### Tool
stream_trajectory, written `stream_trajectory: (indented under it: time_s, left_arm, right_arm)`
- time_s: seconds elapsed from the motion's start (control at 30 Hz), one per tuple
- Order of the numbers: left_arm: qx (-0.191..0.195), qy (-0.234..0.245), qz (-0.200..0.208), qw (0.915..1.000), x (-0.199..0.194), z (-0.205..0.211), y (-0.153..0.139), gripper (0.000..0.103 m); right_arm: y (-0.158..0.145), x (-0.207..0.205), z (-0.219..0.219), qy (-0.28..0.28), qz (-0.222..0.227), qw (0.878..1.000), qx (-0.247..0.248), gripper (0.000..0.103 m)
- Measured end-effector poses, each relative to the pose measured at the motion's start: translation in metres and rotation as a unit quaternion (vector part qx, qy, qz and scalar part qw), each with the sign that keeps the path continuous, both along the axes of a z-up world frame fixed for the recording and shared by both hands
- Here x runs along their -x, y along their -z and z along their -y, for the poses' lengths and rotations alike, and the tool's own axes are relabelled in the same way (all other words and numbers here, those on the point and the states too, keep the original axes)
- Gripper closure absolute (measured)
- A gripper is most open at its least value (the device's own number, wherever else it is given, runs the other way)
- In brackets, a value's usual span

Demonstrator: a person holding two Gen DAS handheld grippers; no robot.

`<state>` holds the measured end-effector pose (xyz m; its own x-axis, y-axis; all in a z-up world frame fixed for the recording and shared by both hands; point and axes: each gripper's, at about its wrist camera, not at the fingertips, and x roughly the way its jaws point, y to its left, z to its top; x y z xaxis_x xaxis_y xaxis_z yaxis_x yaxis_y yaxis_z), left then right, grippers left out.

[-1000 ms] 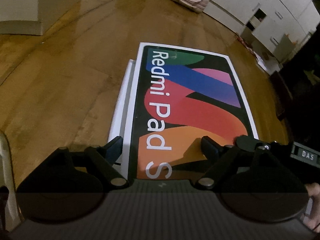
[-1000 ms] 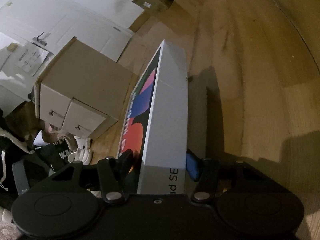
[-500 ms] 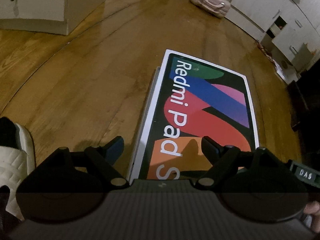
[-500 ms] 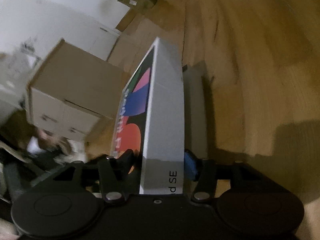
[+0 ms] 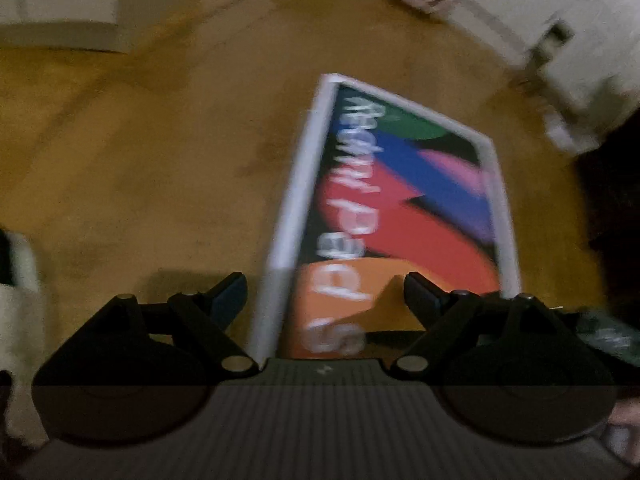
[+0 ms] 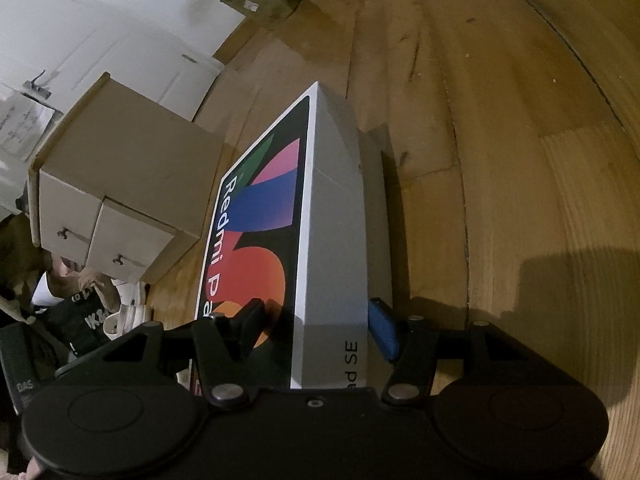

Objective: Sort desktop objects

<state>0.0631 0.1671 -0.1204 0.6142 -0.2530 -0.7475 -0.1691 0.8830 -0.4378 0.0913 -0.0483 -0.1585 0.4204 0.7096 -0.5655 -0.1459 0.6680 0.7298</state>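
On the wooden floor point(image 6: 500, 160), right tongs point(image 6: 316, 324) clamp the tablet box point(image 6: 336, 240); left tongs point(image 5: 324, 292) gape, just widened.

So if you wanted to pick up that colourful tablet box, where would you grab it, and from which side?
Probably across its thin dimension at the near short end, coming in from that end. The tablet box is broad and flat, so only its thickness fits between two fingers. The right gripper already straddles it there, one finger over the printed face, the other under the back.
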Motion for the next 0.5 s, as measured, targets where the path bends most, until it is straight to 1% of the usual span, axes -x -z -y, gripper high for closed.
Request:
stream_trajectory:
  time_s: [0.2, 0.3, 0.33, 0.4, 0.5]
  left_arm:
    - [0.031, -0.006, 0.015, 0.9994, 0.005, -0.008, -0.005, 0.010]
    - [0.038, -0.009, 0.021, 0.9990, 0.007, -0.011, -0.012, 0.010]
    - [0.036, -0.008, 0.019, 0.9991, 0.006, -0.012, -0.012, 0.010]
    - [0.032, -0.004, 0.001, 0.9995, 0.004, -0.010, -0.012, 0.010]
    - [0.021, -0.004, -0.013, 0.9997, 0.002, -0.007, -0.008, 0.010]
  right_arm:
    - [0.007, -0.001, 0.006, 0.012, -0.016, 1.000, -0.022, 0.040]
    - [0.012, -0.002, 0.012, 0.019, -0.032, 0.998, -0.042, 0.040]
    - [0.014, -0.003, 0.013, 0.019, -0.039, 0.998, -0.049, 0.040]
    - [0.017, -0.002, 0.014, 0.017, -0.049, 0.997, -0.058, 0.040]
    - [0.017, 0.001, 0.013, 0.010, -0.037, 0.998, -0.050, 0.040]
